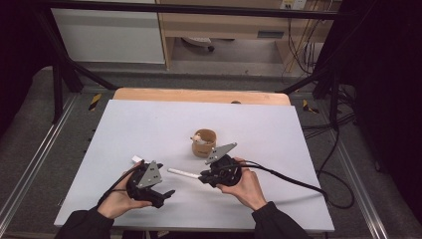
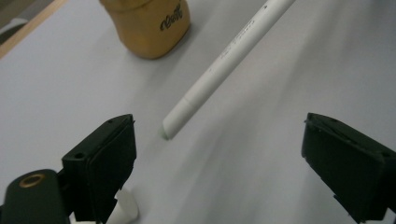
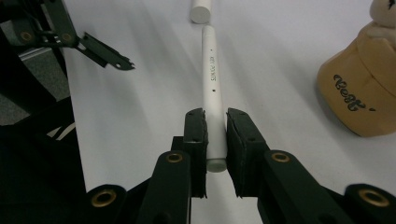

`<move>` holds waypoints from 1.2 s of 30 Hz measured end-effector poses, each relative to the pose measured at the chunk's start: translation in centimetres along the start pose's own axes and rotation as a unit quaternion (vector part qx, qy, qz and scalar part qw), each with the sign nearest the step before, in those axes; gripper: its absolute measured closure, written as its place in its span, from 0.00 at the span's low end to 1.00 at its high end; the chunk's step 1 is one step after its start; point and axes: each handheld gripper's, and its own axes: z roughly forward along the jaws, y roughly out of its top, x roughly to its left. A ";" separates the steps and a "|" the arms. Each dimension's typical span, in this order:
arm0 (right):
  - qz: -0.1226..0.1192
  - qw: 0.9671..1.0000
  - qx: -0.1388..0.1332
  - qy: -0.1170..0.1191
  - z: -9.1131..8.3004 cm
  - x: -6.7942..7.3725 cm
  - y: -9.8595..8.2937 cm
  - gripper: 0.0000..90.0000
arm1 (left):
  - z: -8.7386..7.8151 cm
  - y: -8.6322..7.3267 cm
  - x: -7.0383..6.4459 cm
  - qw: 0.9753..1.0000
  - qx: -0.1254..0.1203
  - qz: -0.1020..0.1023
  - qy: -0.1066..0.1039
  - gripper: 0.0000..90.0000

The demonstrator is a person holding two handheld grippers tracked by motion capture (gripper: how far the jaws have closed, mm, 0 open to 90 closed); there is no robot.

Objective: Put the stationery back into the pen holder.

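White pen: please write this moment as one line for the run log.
right gripper: shut on white pen | left gripper: open, empty | cap: off, on table | wooden cup: upright

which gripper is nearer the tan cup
Right. The right gripper, shut on the white pen, sits just below the tan cup in the high view. The left gripper, open, is farther off toward the table's lower left.

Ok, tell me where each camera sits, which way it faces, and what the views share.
High view: above the person's side, looking forward and down on the table; both forearms show.
Left gripper view: rides the left hand-held gripper, whose open jaws face the white pen.
Right gripper view: rides the right hand-held gripper, jaws shut on the pen.
All share the pen and the tan cup.
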 end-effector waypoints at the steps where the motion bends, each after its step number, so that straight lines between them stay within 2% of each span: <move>1: 0.000 1.000 0.001 0.000 -0.2 0.0 0.0 0.88 | 0.2 0.4 -0.1 1.000 0.000 0.012 0.001 0.14; 5: -0.004 1.000 0.000 0.005 -0.7 0.0 0.0 0.88 | 1.2 1.9 -0.6 0.998 0.000 0.058 -0.006 0.22; 10: -0.004 1.000 0.003 0.011 -0.8 0.1 0.1 0.88 | 2.4 3.4 -1.1 0.994 0.000 0.108 -0.007 0.34; 13: -0.004 1.000 0.005 0.013 -0.8 0.1 0.0 0.88 | 3.1 3.9 -1.4 0.991 0.001 0.134 -0.010 0.41; 16: -0.003 1.000 0.002 0.014 -0.9 0.1 0.1 0.88 | 3.5 4.3 -1.8 0.986 0.003 0.168 -0.011 0.50; 20: 0.000 1.000 0.001 0.017 -0.9 0.1 0.1 0.88 | 3.9 4.5 -2.3 0.982 -0.019 0.186 -0.018 0.63; 21: -0.002 1.000 0.001 0.017 -0.9 0.1 0.1 0.88 | 3.9 4.6 -2.4 0.980 -0.018 0.195 -0.019 0.66; 23: -0.001 1.000 0.002 0.017 -0.9 0.1 0.1 0.88 | 4.0 4.7 -2.6 0.979 -0.021 0.203 -0.022 0.71; 24: -0.002 1.000 0.005 0.017 -0.9 0.1 0.1 0.88 | 4.0 4.7 -2.6 0.976 -0.018 0.216 -0.020 0.73; 25: -0.003 1.000 0.006 0.018 -0.9 0.1 0.1 0.88 | 4.1 4.7 -2.7 0.977 -0.023 0.213 -0.021 0.75; 26: 0.000 1.000 0.007 0.017 -0.9 0.2 0.1 0.88 | 3.9 4.8 -2.6 0.973 -0.012 0.230 -0.017 0.77; 28: 0.000 1.000 0.008 0.019 -0.9 0.2 0.1 0.88 | 3.9 4.8 -2.6 0.972 -0.015 0.235 -0.015 0.81; 30: -0.001 1.000 0.009 0.020 -0.8 0.2 0.0 0.88 | 3.8 4.8 -2.6 0.969 -0.011 0.246 -0.014 0.83; 31: -0.002 1.000 0.009 0.022 -0.8 0.2 0.0 0.88 | 3.9 4.7 -2.7 0.970 -0.015 0.244 -0.016 0.84; 33: -0.003 1.000 0.009 0.024 -0.7 0.1 0.0 0.87 | 3.8 4.8 -2.6 0.965 -0.005 0.262 -0.015 0.84; 34: -0.003 1.000 0.011 0.025 -0.7 0.1 0.0 0.87 | 3.8 4.8 -2.6 0.964 -0.002 0.265 -0.016 0.85; 35: -0.002 1.000 0.011 0.026 -0.7 0.2 0.0 0.87 | 3.7 4.9 -2.6 0.961 0.005 0.276 -0.016 0.85; 36: -0.003 1.000 0.011 0.026 -0.7 0.2 0.0 0.87 | 3.7 4.9 -2.6 0.960 0.008 0.281 -0.016 0.86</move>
